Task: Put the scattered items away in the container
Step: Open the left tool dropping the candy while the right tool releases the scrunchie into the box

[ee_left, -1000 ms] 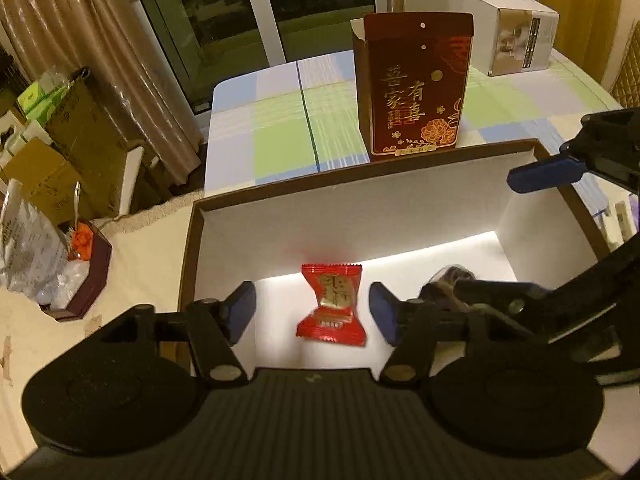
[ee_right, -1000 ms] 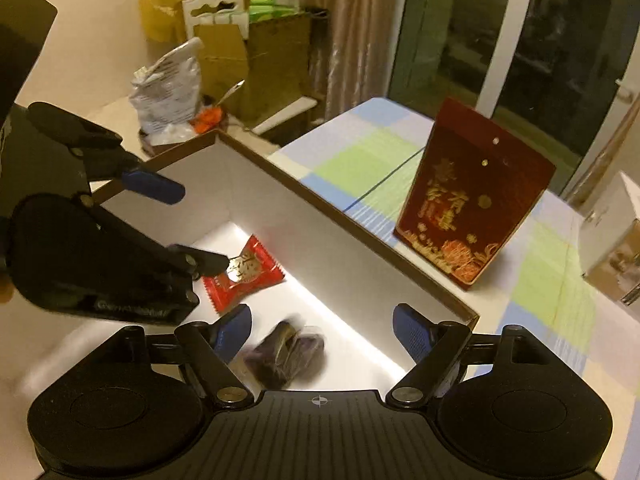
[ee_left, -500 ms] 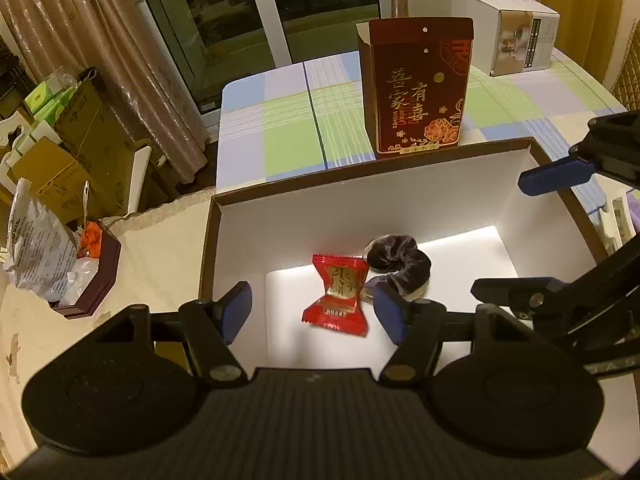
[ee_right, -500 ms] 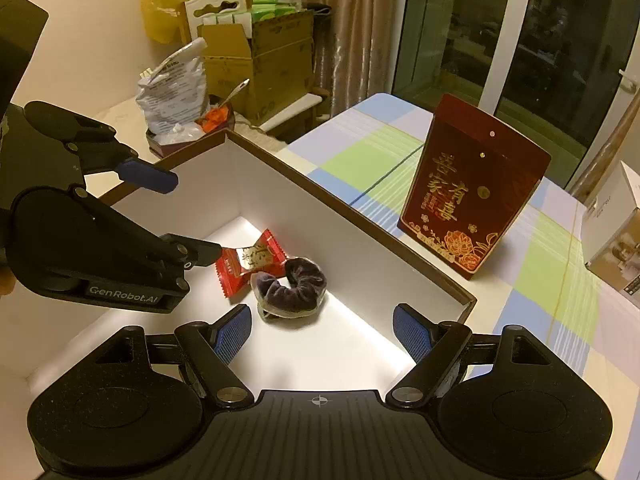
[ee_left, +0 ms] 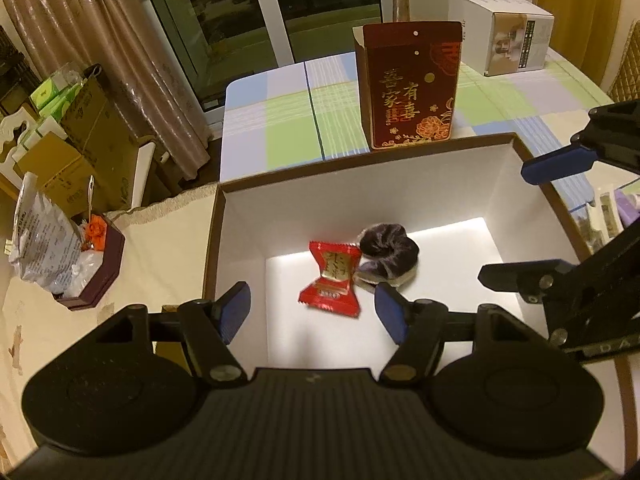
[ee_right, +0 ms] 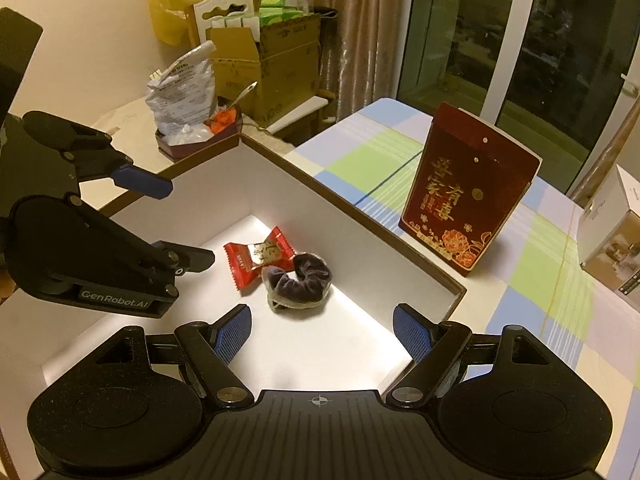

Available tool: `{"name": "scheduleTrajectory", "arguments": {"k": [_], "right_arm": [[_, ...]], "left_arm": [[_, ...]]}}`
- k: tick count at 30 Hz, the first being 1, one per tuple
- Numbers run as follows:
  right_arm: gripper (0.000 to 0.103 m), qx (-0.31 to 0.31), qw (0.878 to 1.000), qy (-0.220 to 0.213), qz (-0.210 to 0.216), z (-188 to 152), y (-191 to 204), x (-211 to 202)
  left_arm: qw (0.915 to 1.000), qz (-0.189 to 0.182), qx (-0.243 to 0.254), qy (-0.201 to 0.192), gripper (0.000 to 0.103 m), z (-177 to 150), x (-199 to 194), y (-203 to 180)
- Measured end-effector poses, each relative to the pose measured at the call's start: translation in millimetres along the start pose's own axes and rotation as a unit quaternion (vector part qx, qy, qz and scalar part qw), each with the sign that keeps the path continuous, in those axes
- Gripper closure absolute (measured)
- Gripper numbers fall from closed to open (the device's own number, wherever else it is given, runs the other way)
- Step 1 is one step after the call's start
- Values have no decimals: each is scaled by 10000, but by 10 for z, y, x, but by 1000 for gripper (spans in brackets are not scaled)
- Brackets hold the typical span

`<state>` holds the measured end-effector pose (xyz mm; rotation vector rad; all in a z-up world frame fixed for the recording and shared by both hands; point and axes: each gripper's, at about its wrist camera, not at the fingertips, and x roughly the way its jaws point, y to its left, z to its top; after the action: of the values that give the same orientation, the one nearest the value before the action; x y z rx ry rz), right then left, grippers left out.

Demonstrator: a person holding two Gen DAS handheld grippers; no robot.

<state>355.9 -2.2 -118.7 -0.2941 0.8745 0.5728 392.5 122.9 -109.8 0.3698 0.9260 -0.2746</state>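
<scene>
while both hand-held grippers gape wide, a crinkly red candy [ee_left: 333,278] touches a velvety scrunchie [ee_left: 387,251] in the white box [ee_left: 352,196].

A dark red gift box [ee_left: 412,84] stands upright on the checked tablecloth [ee_left: 288,120] — white carton [ee_left: 500,32] behind.

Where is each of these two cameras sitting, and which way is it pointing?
Left wrist: on the left gripper, above the box's near edge, facing the dark windows; its own open fingers show, with the right gripper at right.
Right wrist: on the right gripper, facing the stacked cartons; own open fingers, left gripper at left.
Shared: the white box, red candy, dark scrunchie, red carton.
</scene>
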Motion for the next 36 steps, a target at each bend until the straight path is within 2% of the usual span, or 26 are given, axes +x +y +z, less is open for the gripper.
{"name": "scheduleTrajectory", "arguments": {"k": [7, 10, 15, 25, 31, 36], "right_arm": [[20, -125, 9999, -91, 60, -61, 93, -177], [20, -79, 9998, -154, 129, -86, 100, -298], [19, -76, 9995, -267, 153, -145, 146, -532], [19, -16, 9985, -504, 221, -378, 303, -1147], [19, 14, 9975, -662, 238, -550, 422, -1494], [19, 64, 9969, -742, 269, -704, 504, -1775]], "left_arm": [[9999, 81, 32, 52, 38, -124, -168, -32], [9999, 138, -22, 22, 29, -145, -296, -29], [9996, 231, -132, -14, 28, -188, -533, -43], [9988, 213, -398, -165, 26, -380, -1169, -207], [9987, 219, -378, -259, 21, -507, -1599, -427], [9972, 161, -634, -348, 19, -625, -1916, -554]]}}
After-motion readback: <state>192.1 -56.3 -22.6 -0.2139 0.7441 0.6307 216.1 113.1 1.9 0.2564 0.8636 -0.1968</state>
